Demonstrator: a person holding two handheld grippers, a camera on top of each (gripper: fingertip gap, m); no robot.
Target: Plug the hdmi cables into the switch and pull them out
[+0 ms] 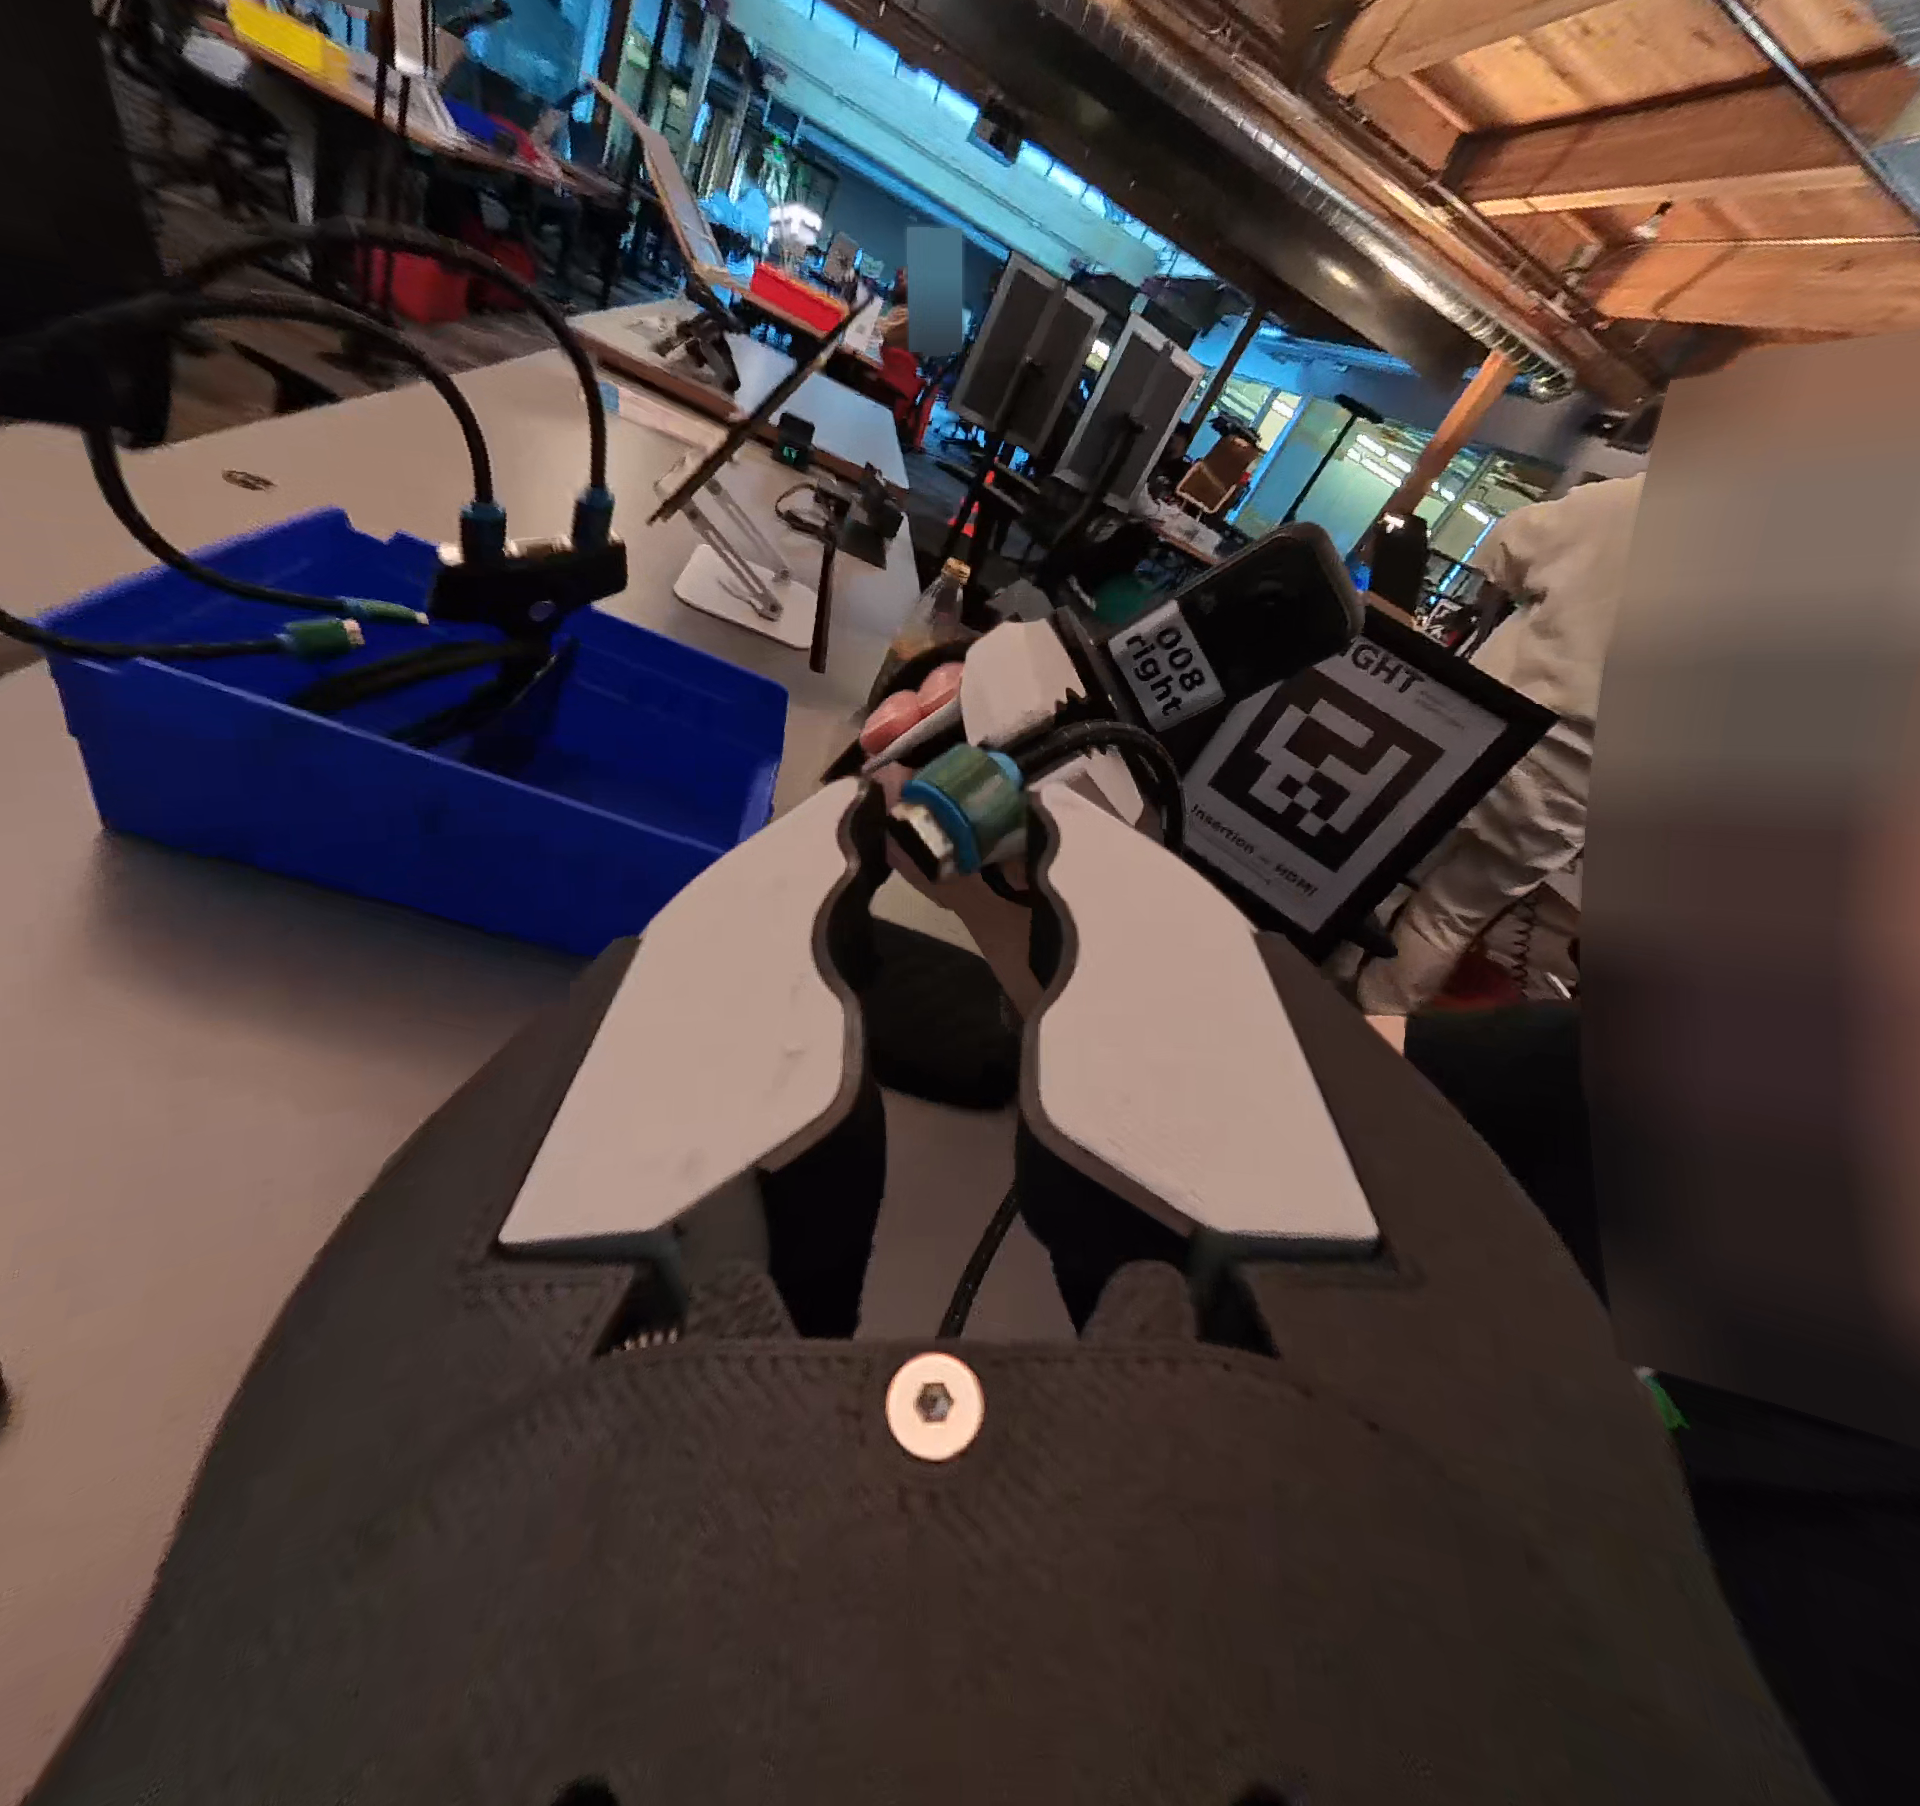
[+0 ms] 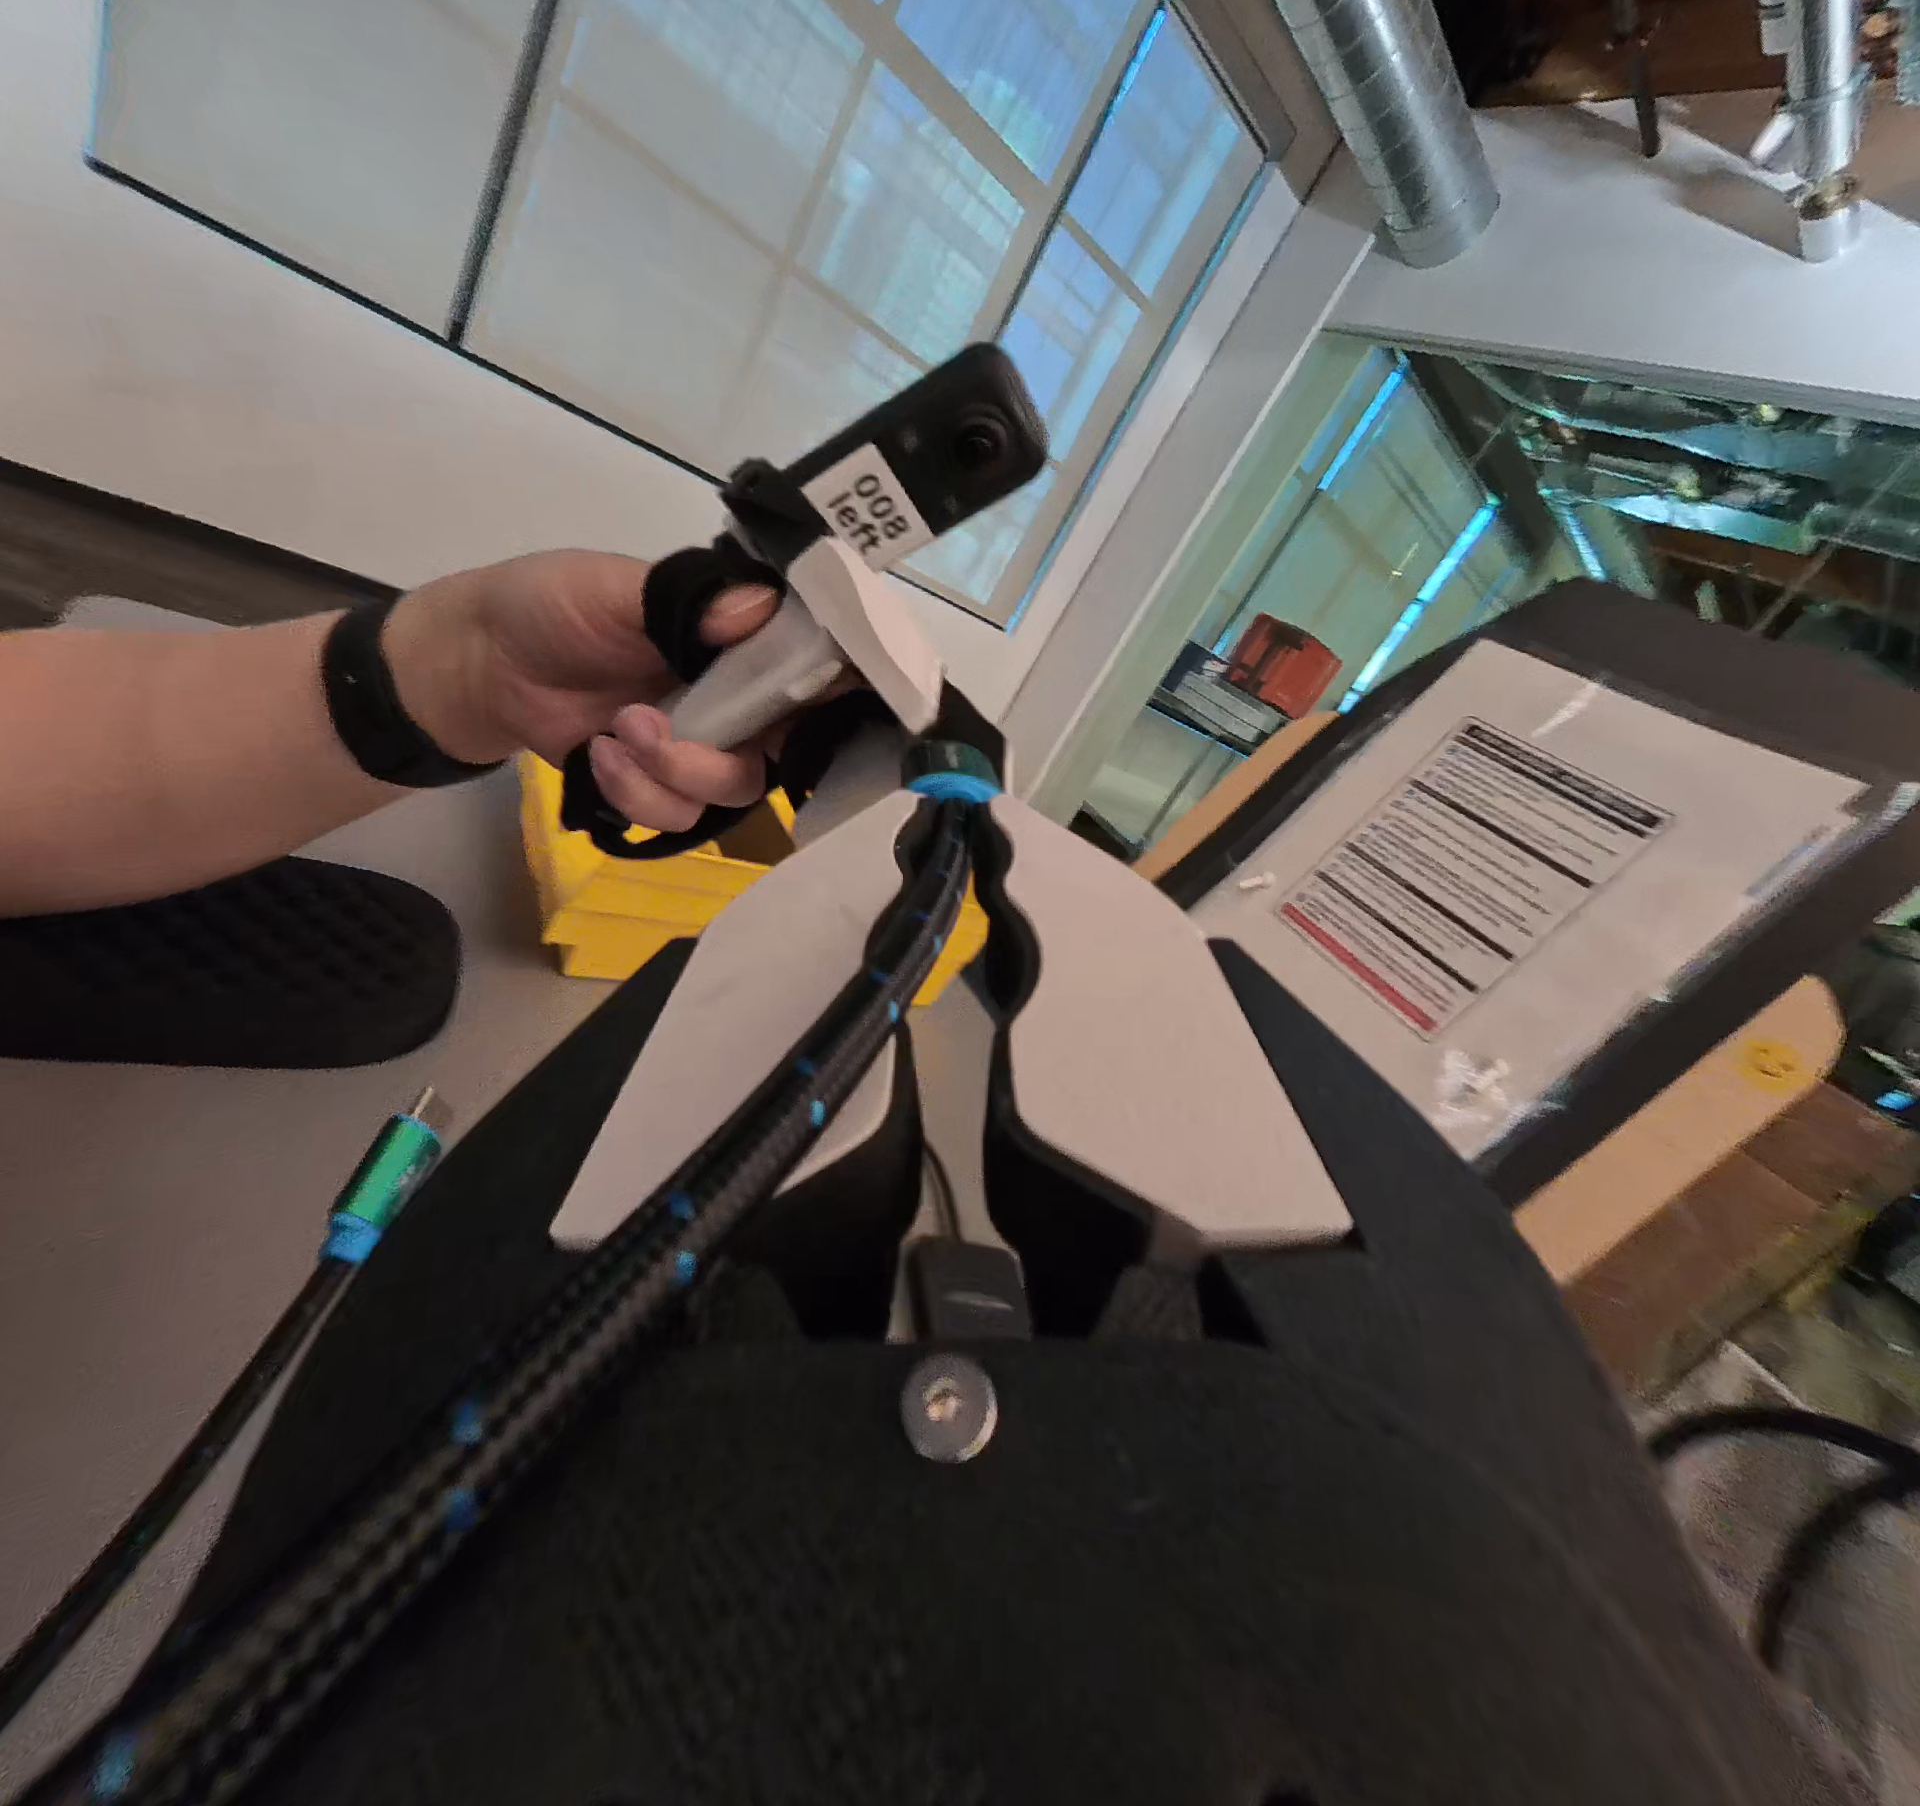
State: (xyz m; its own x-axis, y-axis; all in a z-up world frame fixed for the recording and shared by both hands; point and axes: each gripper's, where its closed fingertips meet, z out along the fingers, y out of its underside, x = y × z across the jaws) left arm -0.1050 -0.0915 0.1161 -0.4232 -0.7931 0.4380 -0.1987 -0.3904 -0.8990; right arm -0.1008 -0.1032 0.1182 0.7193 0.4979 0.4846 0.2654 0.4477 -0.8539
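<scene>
we had both grippers up off the desk (image 1: 260, 1008), tips meeting around one hdmi plug (image 1: 951, 814). in the left wrist view the left gripper (image 1: 948, 826) had the plug between its tips, metal end pointing back at the camera, blue-green collar sitting in the notch. fingers (image 1: 727, 977) looked nearly closed around it, but whether they actually clamped it we couldn't tell. the right gripper (image 1: 1023, 707) sat right behind the plug, held in a hand (image 1: 914, 707).

in the right wrist view the right gripper (image 2: 951, 806) was closed on the braided cable (image 2: 810, 1112) just behind the same plug (image 2: 951, 769); the cable ran back between its fingers (image 2: 1122, 1029) and out lower left. the left gripper (image 2: 914, 676) was touching the plug from the far side, held in the left hand (image 2: 582, 655).

the switch (image 1: 530, 577) stood over the blue bin (image 1: 436, 800), well left of the grippers, two cables plugged into its top. a loose green-collared plug (image 2: 390, 1174) lay on the desk. a yellow bin (image 2: 634, 883) sat behind the grippers.
</scene>
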